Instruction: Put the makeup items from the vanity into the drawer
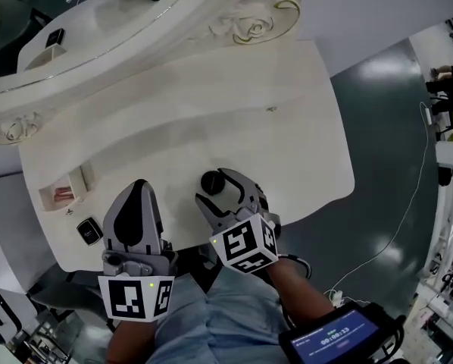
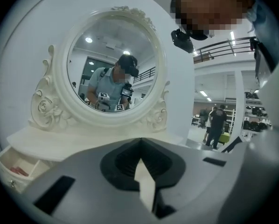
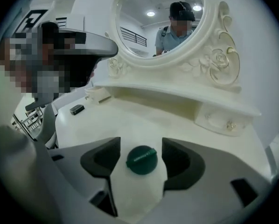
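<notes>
Stands at a white table [image 1: 211,112] with a carved oval mirror [image 2: 130,41] at its back. Holds the right gripper [image 1: 217,189] low over the near edge, jaws released and set wide on either side of a round dark-green compact [image 3: 142,160]; neither pad touching it, the compact lying flat on the table top between them. Holds the left gripper [image 1: 139,186] just beside, to the left, jaws clenched tip to tip with nothing in them, pointing across the table toward the mirror. Further left, under the mirror shelf [image 3: 177,97], a small open drawer [image 1: 64,194], pulled out, with something pink inside, too small to name. Near that drawer, close to the table's front edge, a small flat dark case [image 1: 89,230], apart from both grippers. Between the compact and the open drawer: the left gripper, with the dark case a little nearer the edge. On the right side under the mirror shelf, a closed drawer [image 3: 222,120] with a small knob. In the mirror, a reflection [image 2: 112,85] of the person with both grippers. Around the table, a dark glossy floor [image 1: 378,127] with a thin white cable [image 1: 416,203] trailing across it; by the right arm [image 1: 298,283], a screen [image 1: 336,338] with a timer; far back in the left gripper view, people [image 2: 217,125] standing by shelves.
</notes>
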